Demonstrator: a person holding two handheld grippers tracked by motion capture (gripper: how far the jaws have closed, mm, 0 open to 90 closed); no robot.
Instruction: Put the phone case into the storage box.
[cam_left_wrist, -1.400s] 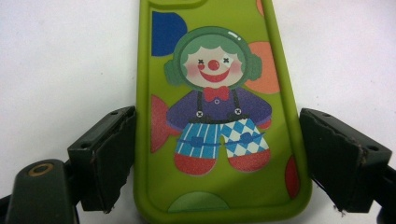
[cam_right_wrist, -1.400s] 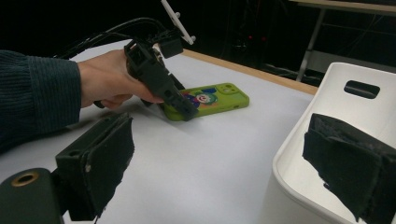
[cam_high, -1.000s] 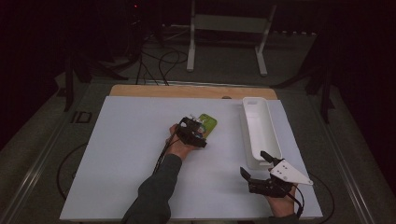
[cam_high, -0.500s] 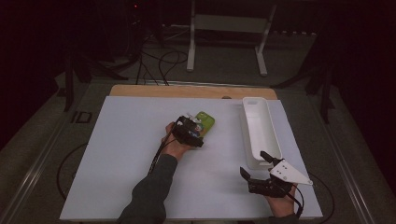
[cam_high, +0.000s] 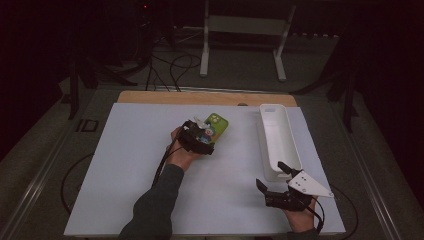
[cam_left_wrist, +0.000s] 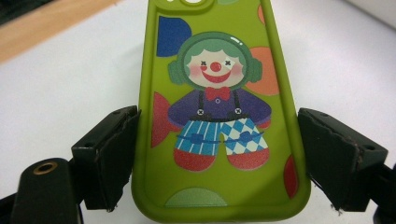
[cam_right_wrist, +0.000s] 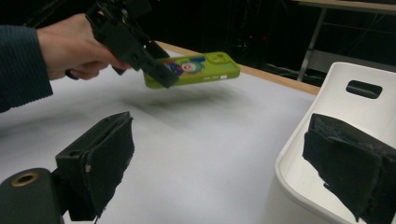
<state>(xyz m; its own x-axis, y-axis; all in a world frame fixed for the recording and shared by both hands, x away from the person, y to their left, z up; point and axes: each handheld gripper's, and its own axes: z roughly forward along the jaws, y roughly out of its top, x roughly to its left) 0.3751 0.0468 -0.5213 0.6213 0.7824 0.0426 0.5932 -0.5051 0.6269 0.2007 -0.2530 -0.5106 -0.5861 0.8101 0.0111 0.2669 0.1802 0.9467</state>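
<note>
Two grippers are in use over a white table (cam_high: 125, 165). The left gripper (cam_high: 206, 131) is clamped on a green phone case (cam_left_wrist: 219, 116) printed with a clown figure; its jaws press the case's two long edges near the lower end, seen plainly in the left gripper view. In the right gripper view the case (cam_right_wrist: 201, 69) hangs clear of the table, roughly level with its far end tipped slightly up, and a soft shadow lies on the white surface beneath it. In the high view the case (cam_high: 216, 125) sits just past the table's centre, projecting from the jaws toward 1 o'clock. The person's left hand (cam_high: 182, 152) grips the tool from the 7 o'clock side, the dark sleeve (cam_high: 152, 210) running to the bottom edge.

The right gripper (cam_high: 272, 176) rests low at 5 o'clock of the table, held in the right hand (cam_high: 300, 217). Its jaws stand wide apart with nothing between them. A long white tray (cam_high: 280, 137) lies at 3 o'clock of the table, well apart from the case; its near end is just beside the right gripper. Whether the jaw tip touches the tray's rim (cam_right_wrist: 299, 140) cannot be settled from these views; it appears to stand just clear.
</note>
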